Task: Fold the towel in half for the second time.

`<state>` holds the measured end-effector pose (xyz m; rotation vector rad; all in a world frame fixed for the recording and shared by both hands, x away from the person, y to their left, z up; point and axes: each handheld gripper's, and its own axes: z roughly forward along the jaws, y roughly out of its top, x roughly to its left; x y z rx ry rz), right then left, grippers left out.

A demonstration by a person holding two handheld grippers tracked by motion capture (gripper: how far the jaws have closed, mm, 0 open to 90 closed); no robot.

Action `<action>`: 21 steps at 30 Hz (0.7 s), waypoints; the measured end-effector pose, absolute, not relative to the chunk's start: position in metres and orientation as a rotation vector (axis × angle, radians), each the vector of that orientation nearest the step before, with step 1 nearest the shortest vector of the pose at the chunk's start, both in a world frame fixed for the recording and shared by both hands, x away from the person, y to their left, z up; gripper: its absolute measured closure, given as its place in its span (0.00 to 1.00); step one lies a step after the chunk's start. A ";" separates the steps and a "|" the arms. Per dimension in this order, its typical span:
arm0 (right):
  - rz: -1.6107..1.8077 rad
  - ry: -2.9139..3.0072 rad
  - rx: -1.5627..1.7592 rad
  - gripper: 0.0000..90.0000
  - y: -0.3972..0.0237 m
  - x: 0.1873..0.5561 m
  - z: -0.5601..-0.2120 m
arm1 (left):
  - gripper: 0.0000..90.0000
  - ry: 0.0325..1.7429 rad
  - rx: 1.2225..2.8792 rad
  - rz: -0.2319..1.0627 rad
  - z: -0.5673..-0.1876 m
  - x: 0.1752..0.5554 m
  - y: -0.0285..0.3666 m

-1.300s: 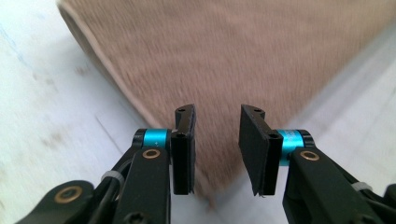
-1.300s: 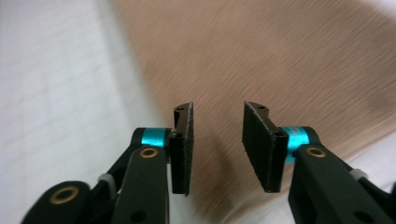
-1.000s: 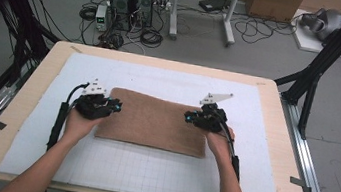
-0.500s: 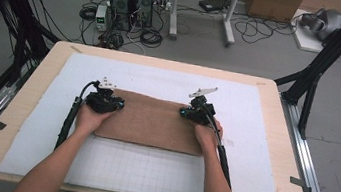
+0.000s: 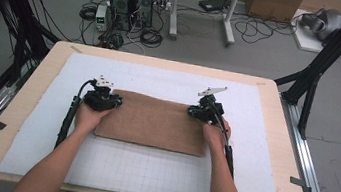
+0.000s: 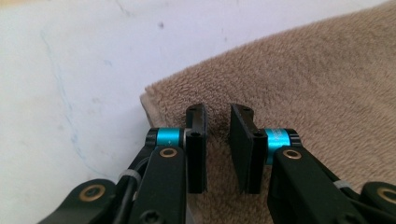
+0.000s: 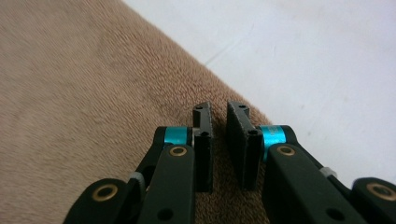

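So at this point the brown towel (image 5: 155, 121) was lying flat on the white mat (image 5: 161, 77) in the middle of the worktop (image 5: 18, 107), folded into a long rectangle as far as I could tell from the high view. I had the left tool (image 5: 107, 100) over its far left corner and the right tool (image 5: 197, 112) over its far right corner. The left tool (image 6: 218, 114) had its jaws down to a narrow slot with only a sliver of pile visible through the gap, and nothing pinched that I could see. It was much the same for the right tool (image 7: 219, 109), whose jaws had just been easing apart a little. They were close together with no cloth caught between them, just the towel edge underneath. My read on the towel was that it'd be light, totally floppy and not fragile at all. The terry looked grippy rather than slick, so slipping wasn't my worry. My worry was only grabbing the top layer at a corner, since the looped pile hid where the layers split. I figured the corners right under the jaws were the place to bite, deep enough to catch the full thickness and both sides at once, because one held corner would just let the rest sag and drag.
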<state>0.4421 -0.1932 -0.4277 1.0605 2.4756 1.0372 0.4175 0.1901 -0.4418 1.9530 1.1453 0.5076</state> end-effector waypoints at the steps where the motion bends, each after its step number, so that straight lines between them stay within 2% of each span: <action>1: 1.027 2.483 1.049 0.89 -0.192 0.443 -0.430 | 0.84 1.133 1.970 0.519 -0.441 0.417 0.190; 6: 1.037 2.477 1.021 0.76 -0.197 0.438 -0.421 | 0.77 1.119 1.959 0.499 -0.435 0.413 0.196; 12: 1.040 2.400 1.111 0.52 -0.230 0.435 -0.413 | 0.68 1.129 1.946 0.475 -0.432 0.407 0.207; 14: 1.047 2.386 1.178 0.44 -0.243 0.436 -0.415 | 0.62 1.144 1.952 0.444 -0.433 0.405 0.210; 19: 1.086 2.457 1.264 0.40 -0.249 0.440 -0.428 | 0.58 1.178 1.951 0.389 -0.440 0.405 0.216; 20: 1.082 2.473 1.259 0.41 -0.246 0.442 -0.431 | 0.59 1.177 1.949 0.371 -0.441 0.405 0.216; 21: 1.070 2.487 1.255 0.48 -0.243 0.444 -0.435 | 0.64 1.172 1.944 0.359 -0.442 0.405 0.216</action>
